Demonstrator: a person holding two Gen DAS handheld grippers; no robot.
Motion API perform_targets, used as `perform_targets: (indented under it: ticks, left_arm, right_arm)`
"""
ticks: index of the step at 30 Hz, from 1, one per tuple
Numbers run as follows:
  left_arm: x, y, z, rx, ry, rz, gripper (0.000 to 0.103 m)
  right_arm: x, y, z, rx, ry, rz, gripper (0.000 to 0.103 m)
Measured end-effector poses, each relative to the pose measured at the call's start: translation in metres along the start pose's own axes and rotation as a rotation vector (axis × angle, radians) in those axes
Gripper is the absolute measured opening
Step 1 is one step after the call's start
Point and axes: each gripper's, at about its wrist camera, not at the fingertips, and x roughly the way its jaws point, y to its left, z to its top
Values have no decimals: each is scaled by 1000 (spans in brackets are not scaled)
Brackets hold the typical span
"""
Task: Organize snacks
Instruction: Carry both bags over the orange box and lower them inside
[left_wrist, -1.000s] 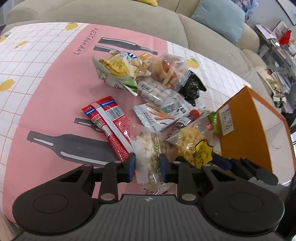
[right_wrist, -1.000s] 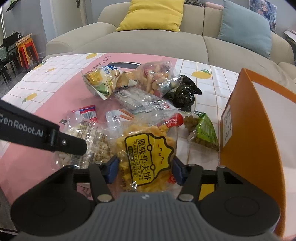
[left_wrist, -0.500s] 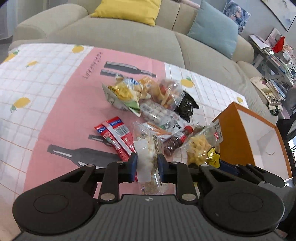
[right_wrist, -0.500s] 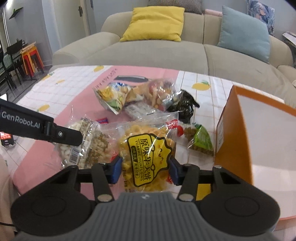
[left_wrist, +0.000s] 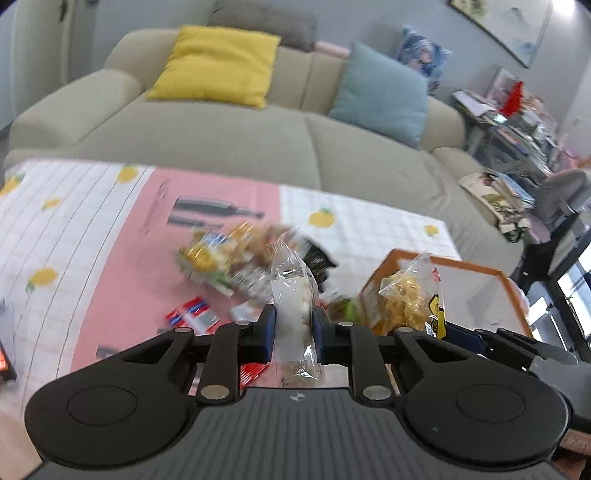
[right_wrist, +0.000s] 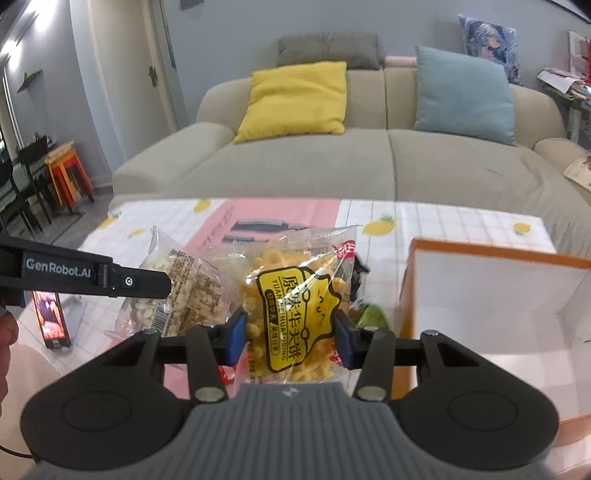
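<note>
Left wrist view: left gripper (left_wrist: 293, 326) clamped on a crinkly clear bag of pale puffs (left_wrist: 293, 295), lifted off the pink-and-white checked tablecloth (left_wrist: 110, 236). Right gripper (right_wrist: 290, 338) jaws closing, pads pressing a glossy clear bag of yellow waffle bits (right_wrist: 295, 295) — held up left of the orange-rimmed cardboard box (right_wrist: 480, 254). Blurred loose packets (left_wrist: 221, 258) lie far on the cloth; beige sofa (right_wrist: 332, 162) behind

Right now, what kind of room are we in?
Most likely a home living room: a beige sofa with a yellow cushion and a blue cushion stands behind a low table covered in a lemon-print cloth.
</note>
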Motion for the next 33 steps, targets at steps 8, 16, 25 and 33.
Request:
perform_targets:
  ticks: [8, 16, 25, 33]
  left_arm:
    - [-8, -59, 24, 143, -54, -63, 22]
    - [10, -123, 38, 277, -53, -138, 22]
    - [49, -168, 40, 325, 40, -227, 22]
    - [104, -180, 35, 317, 228, -257, 22]
  right_arm:
    - [-36, -40, 18, 41, -39, -57, 46]
    - [-57, -86, 29, 69, -28, -124, 46]
    - [-49, -148, 31, 154, 75, -169, 46]
    - [-20, -188, 24, 228, 223, -155, 46]
